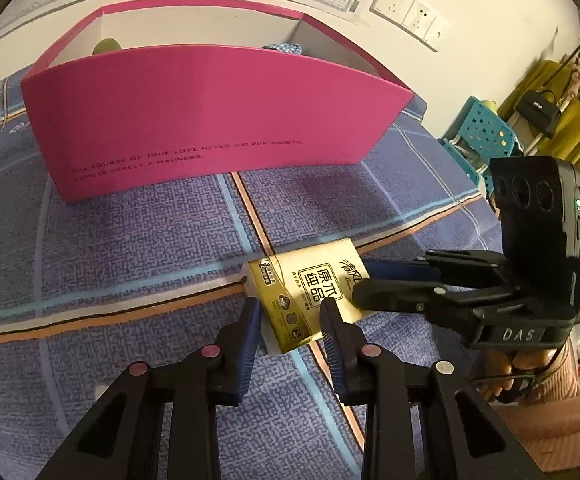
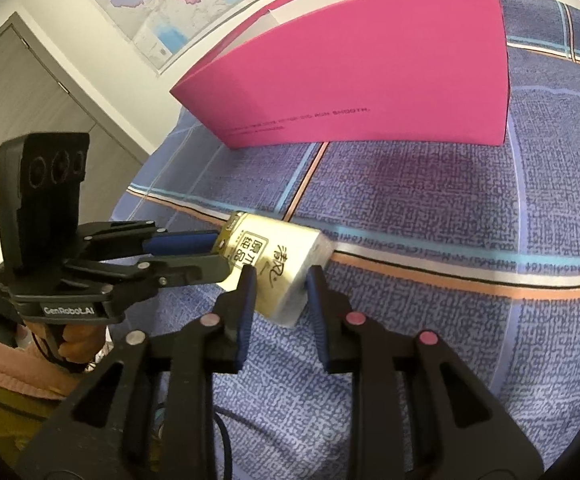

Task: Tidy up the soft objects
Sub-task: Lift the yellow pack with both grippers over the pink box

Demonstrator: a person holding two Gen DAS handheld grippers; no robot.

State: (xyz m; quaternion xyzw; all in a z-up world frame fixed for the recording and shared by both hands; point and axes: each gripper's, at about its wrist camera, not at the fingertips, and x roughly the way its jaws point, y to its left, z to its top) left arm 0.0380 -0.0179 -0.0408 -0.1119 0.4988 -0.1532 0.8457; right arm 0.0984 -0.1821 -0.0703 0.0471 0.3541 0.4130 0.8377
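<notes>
A gold tissue pack (image 1: 310, 280) (image 2: 285, 248) lies on a purple checked sheet (image 1: 129, 248), in front of an open pink box (image 1: 209, 120) (image 2: 370, 72). My left gripper (image 1: 292, 310) (image 2: 217, 254) is shut on one end of the pack, its pads against the pack's sides. My right gripper (image 2: 279, 282) (image 1: 362, 280) is shut on the other end, coming in from the right in the left wrist view. Inside the box, a yellow-green object (image 1: 105, 46) and a blue checked cloth (image 1: 281, 48) peek over the front wall.
The pink box's tall front wall stands just behind the pack. A teal perforated stool (image 1: 486, 132) and hanging clothes are off the bed's right edge. Wall sockets (image 1: 410, 12) and a map (image 2: 161, 0) are behind. A hand (image 1: 522, 364) in a pink sleeve holds the right gripper.
</notes>
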